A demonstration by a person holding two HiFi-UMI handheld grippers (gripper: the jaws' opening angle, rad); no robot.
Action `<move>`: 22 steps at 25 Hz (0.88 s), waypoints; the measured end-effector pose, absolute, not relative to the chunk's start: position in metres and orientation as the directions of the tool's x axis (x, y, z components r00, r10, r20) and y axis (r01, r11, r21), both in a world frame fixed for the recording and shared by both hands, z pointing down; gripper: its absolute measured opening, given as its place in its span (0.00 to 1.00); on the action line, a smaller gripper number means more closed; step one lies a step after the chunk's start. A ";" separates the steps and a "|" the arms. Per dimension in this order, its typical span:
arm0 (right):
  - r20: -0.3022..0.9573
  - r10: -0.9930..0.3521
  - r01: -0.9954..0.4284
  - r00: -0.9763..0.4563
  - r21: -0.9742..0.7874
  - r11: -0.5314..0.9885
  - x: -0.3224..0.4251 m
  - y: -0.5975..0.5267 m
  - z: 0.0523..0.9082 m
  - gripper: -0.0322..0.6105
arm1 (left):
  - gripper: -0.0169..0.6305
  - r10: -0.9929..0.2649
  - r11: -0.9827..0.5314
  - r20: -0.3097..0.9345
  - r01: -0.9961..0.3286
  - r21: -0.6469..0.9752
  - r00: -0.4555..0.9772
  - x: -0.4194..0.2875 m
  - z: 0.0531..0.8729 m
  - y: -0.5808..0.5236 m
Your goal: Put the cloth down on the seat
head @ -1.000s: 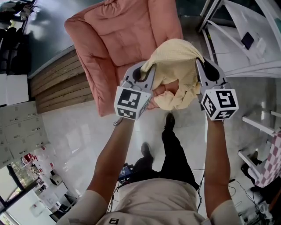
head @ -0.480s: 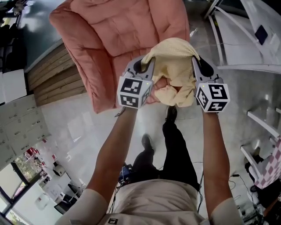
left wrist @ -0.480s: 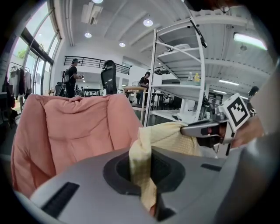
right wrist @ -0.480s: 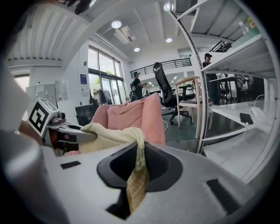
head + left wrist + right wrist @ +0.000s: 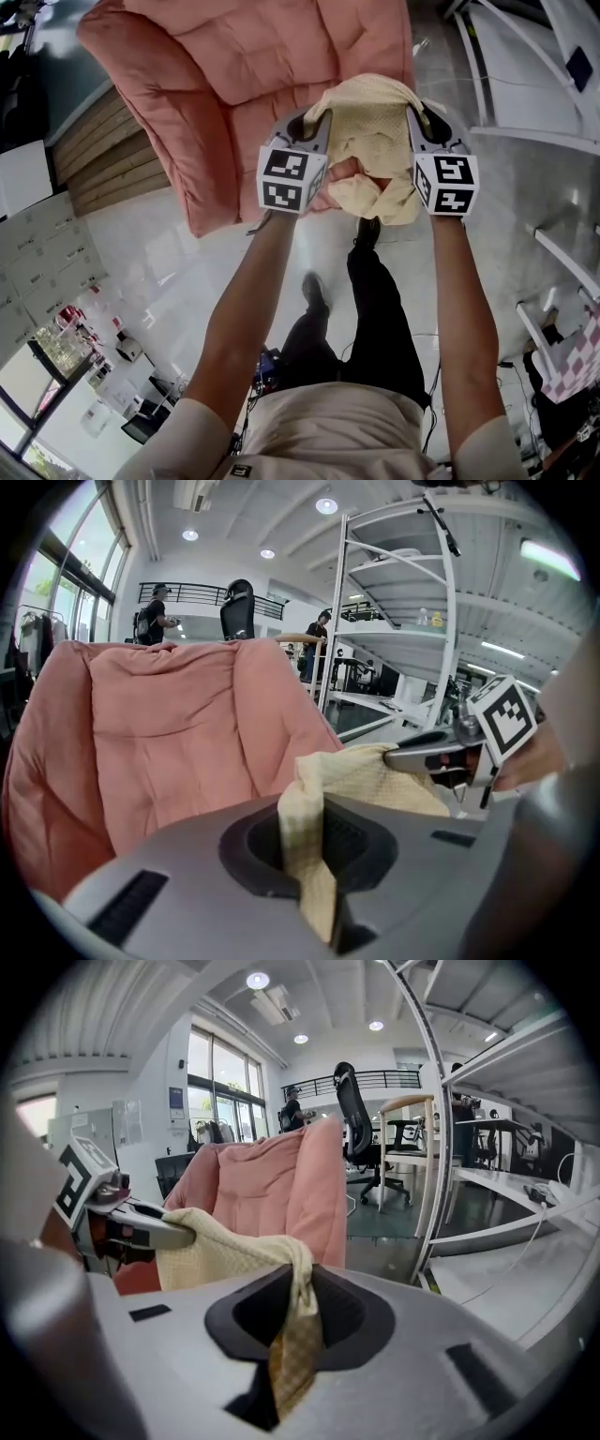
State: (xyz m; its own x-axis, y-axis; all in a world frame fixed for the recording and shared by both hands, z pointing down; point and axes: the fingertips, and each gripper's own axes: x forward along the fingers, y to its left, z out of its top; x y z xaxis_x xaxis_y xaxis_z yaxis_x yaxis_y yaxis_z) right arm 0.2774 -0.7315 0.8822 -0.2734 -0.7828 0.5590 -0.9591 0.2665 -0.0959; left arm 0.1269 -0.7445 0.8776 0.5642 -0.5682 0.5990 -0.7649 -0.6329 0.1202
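The left gripper [image 5: 314, 124] is seen clenched on a fold of the yellow waffle-weave cloth [image 5: 370, 131]; in the left gripper view the fold is pinched tight between the jaws. To its left and behind it, the salmon-pink padded armchair [image 5: 244, 75] is seen, with its cushions facing the person. The cloth is held up in the air in front of the chair, stretched across from one gripper to the other, and its loose part is bunched and hangs below between them. A bare hand [image 5: 349, 173] is glimpsed just under the bundle.

At the right, the right gripper [image 5: 419, 120] is shown with its jaws opening. A narrow strip of the cloth runs between them in the right gripper view and looks caught at the pinch point. White metal shelving [image 5: 525, 75] is seen further right, well apart from the chair.

The task is judged to be only partly done. The cloth has been brought up to the armchair but is not laid on the seat. It has yet to be carried over the seat cushion, lowered, and let go by both grippers.
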 end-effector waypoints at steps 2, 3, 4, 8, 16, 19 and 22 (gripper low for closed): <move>0.584 -0.767 -0.960 -0.266 -0.085 0.268 0.278 -0.732 0.898 0.14 | 0.05 -0.557 -0.634 0.610 -0.763 0.125 0.563 0.127 0.888 -0.744; 0.597 -0.758 -0.959 -0.264 -0.080 0.271 0.278 -0.732 0.906 0.14 | 0.05 -0.552 -0.635 0.616 -0.762 0.127 0.562 0.127 0.893 -0.743; 0.608 -0.749 -0.958 -0.263 -0.075 0.276 0.278 -0.732 0.912 0.14 | 0.05 -0.548 -0.634 0.622 -0.763 0.128 0.560 0.126 0.897 -0.742; 0.643 -0.720 -0.957 -0.261 -0.075 0.279 0.279 -0.733 0.932 0.14 | 0.16 -0.544 -0.634 0.630 -0.763 0.125 0.555 0.124 0.905 -0.741; 0.674 -0.691 -0.962 -0.259 -0.113 0.250 0.286 -0.731 0.932 0.21 | 0.38 -0.554 -0.625 0.638 -0.774 0.106 0.535 0.110 0.899 -0.732; 0.673 -0.692 -0.962 -0.260 -0.116 0.248 0.286 -0.727 0.922 0.25 | 0.39 -0.545 -0.638 0.649 -0.765 0.090 0.531 0.103 0.891 -0.723; 0.669 -0.694 -0.961 -0.265 -0.121 0.250 0.285 -0.720 0.906 0.26 | 0.39 -0.537 -0.660 0.658 -0.749 0.063 0.528 0.096 0.879 -0.712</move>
